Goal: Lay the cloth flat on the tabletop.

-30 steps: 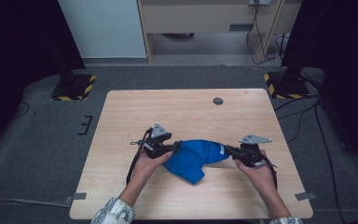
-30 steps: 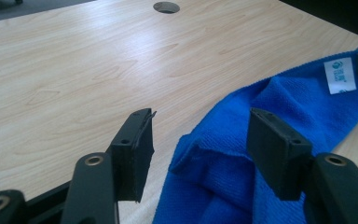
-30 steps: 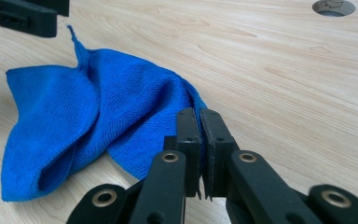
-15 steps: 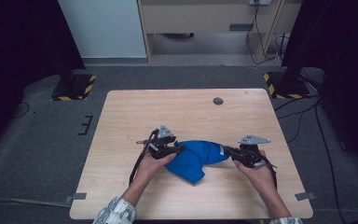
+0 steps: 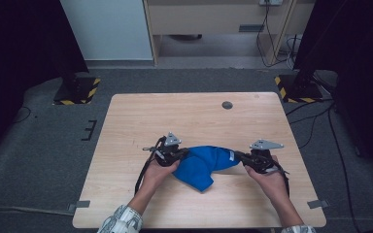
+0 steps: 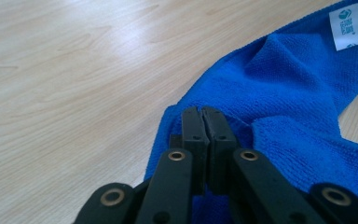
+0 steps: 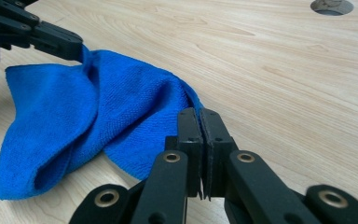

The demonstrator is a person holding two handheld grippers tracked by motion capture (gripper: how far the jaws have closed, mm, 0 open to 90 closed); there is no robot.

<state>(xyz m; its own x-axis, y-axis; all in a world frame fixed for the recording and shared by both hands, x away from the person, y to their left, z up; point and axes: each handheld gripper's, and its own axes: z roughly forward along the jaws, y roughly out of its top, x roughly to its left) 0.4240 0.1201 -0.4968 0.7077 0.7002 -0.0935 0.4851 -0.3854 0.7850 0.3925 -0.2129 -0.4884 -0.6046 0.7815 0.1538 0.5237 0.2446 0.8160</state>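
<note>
A blue cloth lies bunched near the middle of the table, a little toward its near edge, its long axis running left to right between my two grippers. My left gripper has its jaws pressed together on the cloth's left end; in the left gripper view the fabric bulges out on both sides of the tips. My right gripper is likewise closed, pinching the right end, where the cloth narrows to a thin edge at the jaws. A white label sits on the cloth near its right end; its print is too small to read. A loose fold droops toward the near edge, hiding what lies under it. My hands cover the gripper bodies from above. A round hole marks the table near its far edge.
</note>
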